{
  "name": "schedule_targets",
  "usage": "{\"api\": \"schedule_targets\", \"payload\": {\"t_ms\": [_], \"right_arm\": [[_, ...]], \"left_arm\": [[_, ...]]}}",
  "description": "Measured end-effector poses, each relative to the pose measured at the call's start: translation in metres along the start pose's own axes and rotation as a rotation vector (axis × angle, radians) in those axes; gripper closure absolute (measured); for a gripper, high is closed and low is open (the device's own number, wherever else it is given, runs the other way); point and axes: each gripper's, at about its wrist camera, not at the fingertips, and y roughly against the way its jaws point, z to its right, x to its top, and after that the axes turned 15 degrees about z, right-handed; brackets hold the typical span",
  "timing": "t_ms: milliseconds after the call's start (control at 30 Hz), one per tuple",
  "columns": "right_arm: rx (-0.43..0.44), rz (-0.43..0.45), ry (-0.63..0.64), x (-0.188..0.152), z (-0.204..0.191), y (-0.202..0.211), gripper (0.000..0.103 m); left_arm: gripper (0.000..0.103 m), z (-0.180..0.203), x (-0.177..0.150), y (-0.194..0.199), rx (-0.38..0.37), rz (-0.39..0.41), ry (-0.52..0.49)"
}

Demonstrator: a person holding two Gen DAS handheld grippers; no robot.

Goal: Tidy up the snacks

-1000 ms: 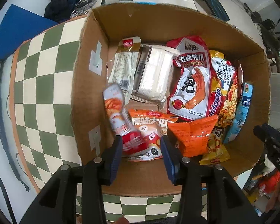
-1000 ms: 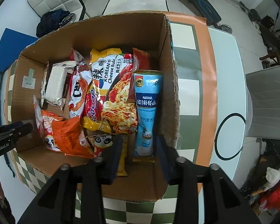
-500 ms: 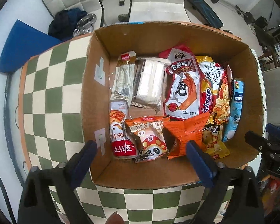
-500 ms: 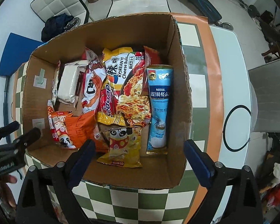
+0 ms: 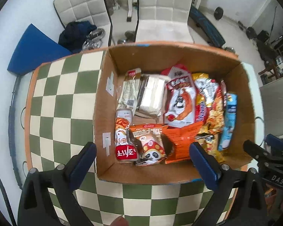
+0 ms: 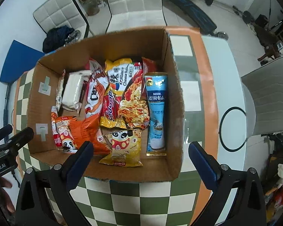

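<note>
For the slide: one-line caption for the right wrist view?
Open right tongs above a cardboard box packed with snack packets, blue Nestle pack along its right wall.

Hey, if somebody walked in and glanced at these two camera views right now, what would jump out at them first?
The open cardboard box on the green checkered tablecloth, packed with bright snack bags. A tall light-blue Nestle pouch lies along its right wall, and a yellow panda bag sits near the front. Both the left gripper and right gripper hover wide open and empty at the box's near edge.
</note>
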Motion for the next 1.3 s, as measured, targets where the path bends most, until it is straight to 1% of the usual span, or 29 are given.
{"api": "schedule_targets", "payload": {"t_ms": [133, 367, 433, 533, 600, 767, 933, 1133, 1300], "right_arm": [[0.014, 0.065, -0.015, -0.006, 0.000, 0.030, 0.001], [0.011, 0.207, 0.000, -0.026, -0.001, 0.101, 0.001], [0.022, 0.238, 0.002, -0.034, -0.003, 0.120, 0.001], [0.039, 0.276, -0.002, -0.049, -0.005, 0.150, 0.001], [0.053, 0.305, -0.007, -0.060, -0.006, 0.172, 0.001], [0.074, 0.370, -0.011, -0.085, -0.009, 0.223, 0.001], [0.066, 0.430, 0.005, -0.106, -0.012, 0.265, 0.001], [0.061, 0.479, 0.030, -0.126, -0.016, 0.302, 0.001], [0.062, 0.500, 0.029, -0.133, -0.016, 0.320, 0.001]], "left_arm": [[0.002, 0.004, -0.006, 0.034, -0.001, 0.081, -0.002], [0.002, 0.004, -0.025, 0.096, -0.008, 0.207, 0.015], [0.002, 0.005, -0.031, 0.113, -0.008, 0.238, 0.010], [0.002, 0.008, -0.043, 0.143, 0.017, 0.309, -0.016], [0.002, 0.011, -0.053, 0.165, 0.018, 0.350, -0.037], [0.002, 0.015, -0.070, 0.200, -0.012, 0.379, -0.048], [0.002, 0.017, -0.083, 0.237, -0.034, 0.428, -0.047], [0.002, 0.008, -0.092, 0.263, -0.049, 0.466, -0.028], [0.002, 0.005, -0.098, 0.276, -0.057, 0.485, -0.021]]}}
